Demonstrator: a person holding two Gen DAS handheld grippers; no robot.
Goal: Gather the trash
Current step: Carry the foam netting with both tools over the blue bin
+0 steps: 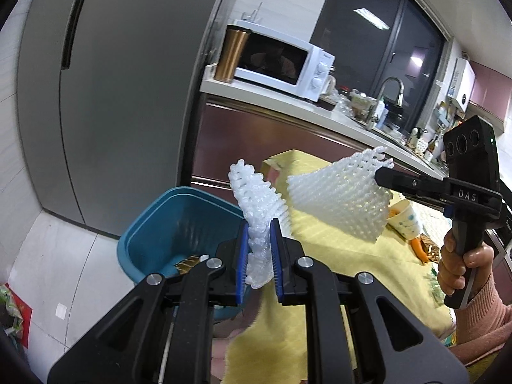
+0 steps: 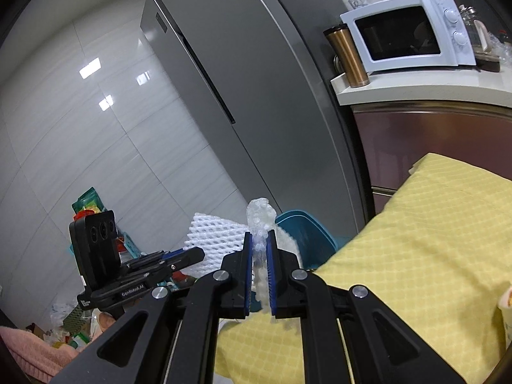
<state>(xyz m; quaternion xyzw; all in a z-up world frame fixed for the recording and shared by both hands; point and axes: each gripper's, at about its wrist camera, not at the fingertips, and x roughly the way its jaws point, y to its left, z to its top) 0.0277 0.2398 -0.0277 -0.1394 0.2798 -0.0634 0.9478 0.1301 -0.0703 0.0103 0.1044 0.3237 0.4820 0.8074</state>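
Left gripper clamped on white foam net sleeve, sleeve pinched upright between blue pads, held above rim of blue bin. Right gripper clamped on second foam net, seen edge-on between its pads in right wrist view, spread wide in left wrist view, held over desk. Desk covered by yellow cloth. Paper cup and carrot piece lying on cloth. Bin standing on floor beside desk, near grey fridge.
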